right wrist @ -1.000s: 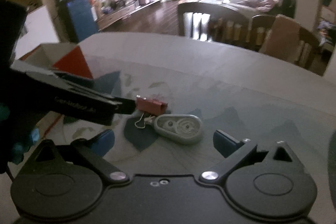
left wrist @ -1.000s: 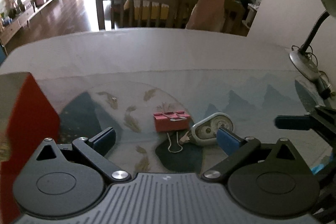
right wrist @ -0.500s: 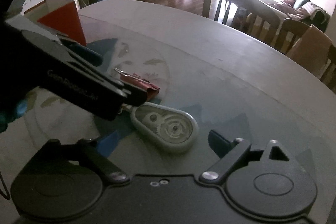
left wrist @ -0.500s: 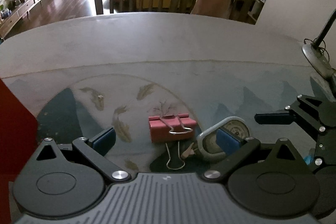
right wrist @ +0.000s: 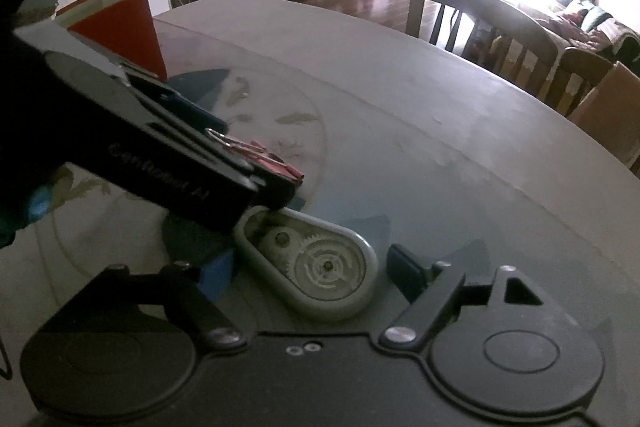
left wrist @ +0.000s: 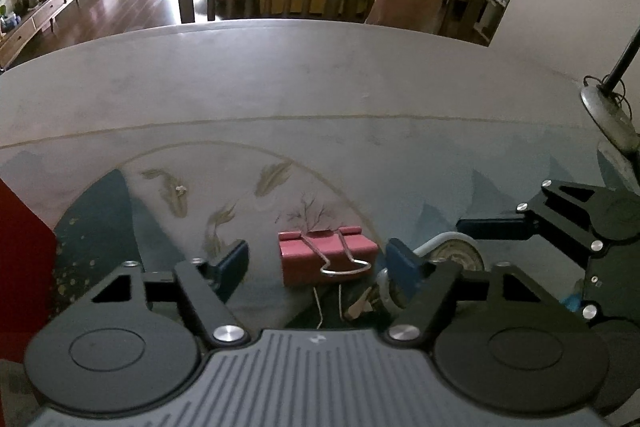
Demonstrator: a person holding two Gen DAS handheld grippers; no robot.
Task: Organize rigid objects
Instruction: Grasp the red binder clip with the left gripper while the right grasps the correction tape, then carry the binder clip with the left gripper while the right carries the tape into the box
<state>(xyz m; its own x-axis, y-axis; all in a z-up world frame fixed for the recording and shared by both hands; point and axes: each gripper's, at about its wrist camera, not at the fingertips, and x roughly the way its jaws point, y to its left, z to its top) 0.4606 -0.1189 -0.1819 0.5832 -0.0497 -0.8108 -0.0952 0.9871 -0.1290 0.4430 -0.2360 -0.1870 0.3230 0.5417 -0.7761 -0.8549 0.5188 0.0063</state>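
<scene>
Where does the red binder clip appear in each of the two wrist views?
Left wrist view: the red binder clip lies at lower centre, between the left gripper's closing jaws.
Right wrist view: left of centre, mostly hidden behind the other gripper's finger.
Shared landmark: the grey correction tape dispenser beside the clip.

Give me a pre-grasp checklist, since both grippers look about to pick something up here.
1. Red binder clip between left gripper fingers: ok.
2. Left fingers pressing the clip: not ok, closing, gaps visible.
3. Correction tape dispenser between right gripper fingers: ok.
4. Right fingers gripping it: not ok, closing, gap remains.
5. Grippers clear of each other: cannot tell; the left one overlaps the dispenser's tip.
6. Red box open for drop-off: ok.
</scene>
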